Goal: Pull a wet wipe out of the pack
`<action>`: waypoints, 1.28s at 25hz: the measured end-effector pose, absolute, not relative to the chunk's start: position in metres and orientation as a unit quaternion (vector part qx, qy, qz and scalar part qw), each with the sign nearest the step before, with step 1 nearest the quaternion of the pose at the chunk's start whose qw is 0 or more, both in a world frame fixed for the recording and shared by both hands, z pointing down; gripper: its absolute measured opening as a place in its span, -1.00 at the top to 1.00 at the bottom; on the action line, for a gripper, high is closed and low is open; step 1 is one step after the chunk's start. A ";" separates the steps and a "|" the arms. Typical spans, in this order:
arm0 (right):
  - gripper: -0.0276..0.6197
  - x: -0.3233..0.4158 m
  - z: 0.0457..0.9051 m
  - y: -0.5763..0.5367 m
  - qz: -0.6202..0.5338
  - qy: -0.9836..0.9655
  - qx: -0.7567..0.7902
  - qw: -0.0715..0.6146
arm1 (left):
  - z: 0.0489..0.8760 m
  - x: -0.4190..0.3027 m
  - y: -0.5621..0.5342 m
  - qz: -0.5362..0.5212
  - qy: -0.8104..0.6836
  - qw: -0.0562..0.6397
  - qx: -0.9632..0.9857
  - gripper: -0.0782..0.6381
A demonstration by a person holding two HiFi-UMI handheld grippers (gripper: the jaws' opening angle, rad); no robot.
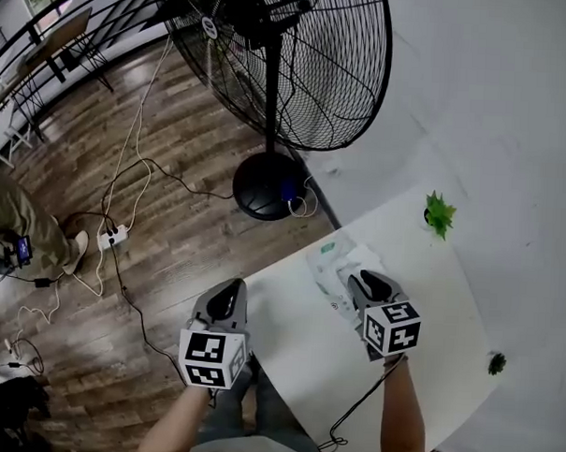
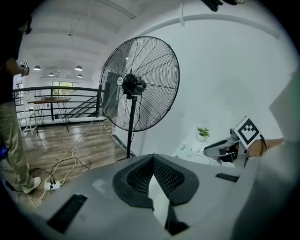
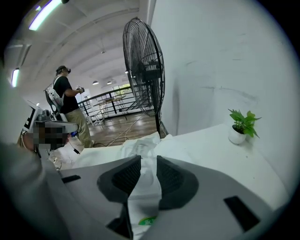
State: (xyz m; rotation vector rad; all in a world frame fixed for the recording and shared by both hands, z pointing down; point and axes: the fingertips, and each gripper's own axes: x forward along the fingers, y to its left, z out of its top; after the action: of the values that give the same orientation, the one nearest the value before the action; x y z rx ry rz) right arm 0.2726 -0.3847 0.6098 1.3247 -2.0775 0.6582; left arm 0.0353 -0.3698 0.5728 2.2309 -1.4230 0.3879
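Note:
The wet wipe pack [image 1: 330, 269] lies on the white table [image 1: 296, 352], toward its far edge. My right gripper [image 1: 360, 278] is right over it. In the right gripper view the pack [image 3: 146, 221] shows its green label under the jaws. A crumpled white wet wipe [image 3: 140, 149] runs up between the narrow-set pads, so my right gripper [image 3: 148, 164] is shut on it. My left gripper [image 1: 229, 291] hovers at the table's left edge, away from the pack. In its own view my left gripper [image 2: 152, 158] has its tips touching, with nothing between them.
A big black standing fan [image 1: 280, 70] is on the wooden floor beyond the table. A small potted plant [image 1: 439, 214] sits at the table's far right by the white wall. Cables and a power strip [image 1: 112, 236] lie on the floor. A person [image 1: 12, 223] stands at the left.

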 end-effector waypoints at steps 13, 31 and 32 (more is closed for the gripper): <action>0.70 0.270 0.624 -0.388 0.243 -0.764 0.492 0.339 | 0.577 0.024 -0.366 0.146 -0.527 0.234 0.804 0.78; 0.90 0.268 0.618 -0.384 0.247 -0.759 0.491 0.349 | 0.568 0.026 -0.367 0.138 -0.527 0.230 0.806 0.78; 0.90 0.268 0.617 -0.383 0.246 -0.759 0.491 0.350 | 0.567 0.026 -0.366 0.137 -0.527 0.230 0.807 0.78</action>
State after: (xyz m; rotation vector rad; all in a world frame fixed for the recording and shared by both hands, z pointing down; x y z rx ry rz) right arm 0.2676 -0.3830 0.6174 1.2723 -1.9658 0.6376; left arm 0.0260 -0.3664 0.5669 2.2192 -1.4497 0.3769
